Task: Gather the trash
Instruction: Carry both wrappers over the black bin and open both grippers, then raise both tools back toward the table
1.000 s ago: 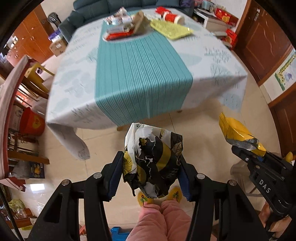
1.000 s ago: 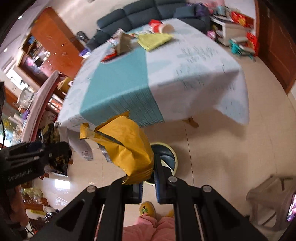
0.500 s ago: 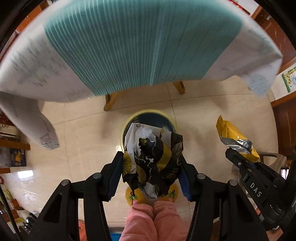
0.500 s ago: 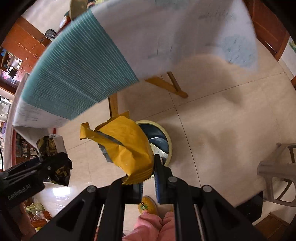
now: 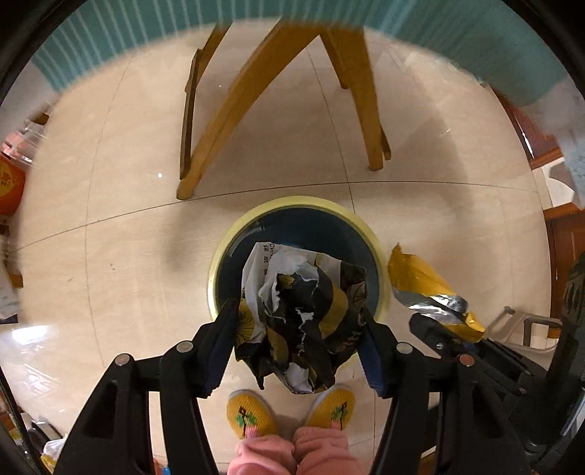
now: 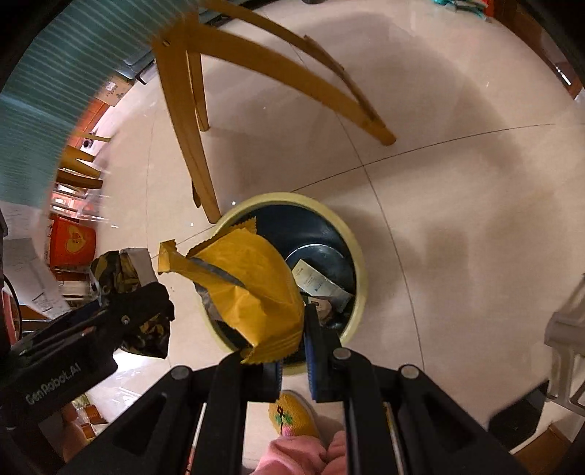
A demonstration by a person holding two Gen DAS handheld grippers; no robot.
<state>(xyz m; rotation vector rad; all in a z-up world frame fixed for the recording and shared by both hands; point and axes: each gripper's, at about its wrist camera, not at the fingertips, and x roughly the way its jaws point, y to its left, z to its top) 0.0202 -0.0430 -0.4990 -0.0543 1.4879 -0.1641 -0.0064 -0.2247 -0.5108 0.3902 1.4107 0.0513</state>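
My left gripper (image 5: 298,329) is shut on a crumpled black, yellow and white wrapper (image 5: 303,314) and holds it over the round trash bin (image 5: 234,234) with a pale yellow rim. My right gripper (image 6: 292,339) is shut on a yellow foil snack bag (image 6: 252,288), held over the near left side of the same bin (image 6: 351,241), which holds paper scraps. The yellow bag (image 5: 427,288) and right gripper also show at the right of the left wrist view. The left gripper with its wrapper (image 6: 124,270) shows at the left of the right wrist view.
Wooden table legs (image 5: 256,84) stand just beyond the bin, under the teal and white tablecloth (image 5: 109,33). My yellow slippers (image 5: 248,416) are at the near side of the bin. A white plastic stool (image 6: 566,329) is at the right; red boxes (image 6: 71,241) at the left.
Both grippers have tilted down from the table top to the floor and come closer to the bin, each still holding its trash. The bin now lies right under both.
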